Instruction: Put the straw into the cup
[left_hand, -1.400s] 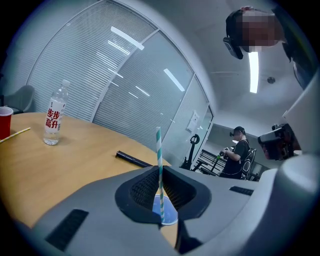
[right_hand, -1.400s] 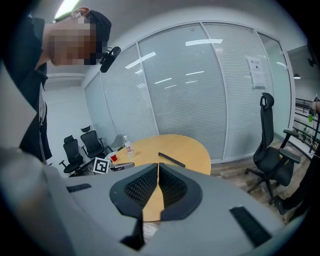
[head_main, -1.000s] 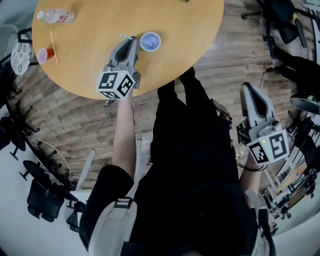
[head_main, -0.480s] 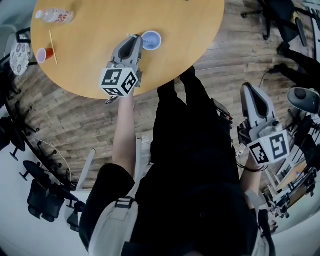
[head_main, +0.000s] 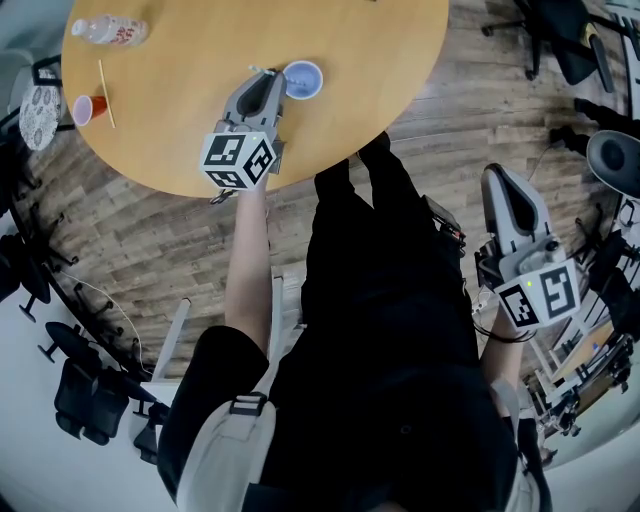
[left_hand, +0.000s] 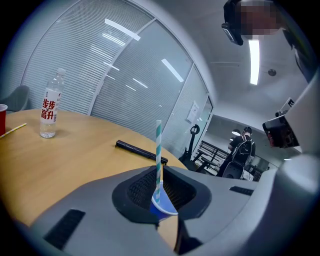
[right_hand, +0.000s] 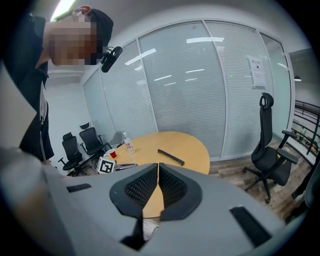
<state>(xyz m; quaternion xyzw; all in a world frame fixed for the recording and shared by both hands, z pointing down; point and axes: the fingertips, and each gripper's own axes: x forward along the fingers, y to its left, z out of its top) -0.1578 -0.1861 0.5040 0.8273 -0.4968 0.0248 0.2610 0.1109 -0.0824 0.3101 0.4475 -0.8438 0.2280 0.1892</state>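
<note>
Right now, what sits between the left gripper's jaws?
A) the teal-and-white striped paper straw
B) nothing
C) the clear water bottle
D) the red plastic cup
A: in the left gripper view, the left gripper has its jaws shut on the upright teal-and-white striped paper straw, with the small blue cup just beyond them.

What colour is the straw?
Teal and white stripes; the straw shows best in the left gripper view.

The cup sat on the surface. Just left of the cup, the straw stood upright between the fingers of the left gripper. The bottle lay far to the cup's left.
</note>
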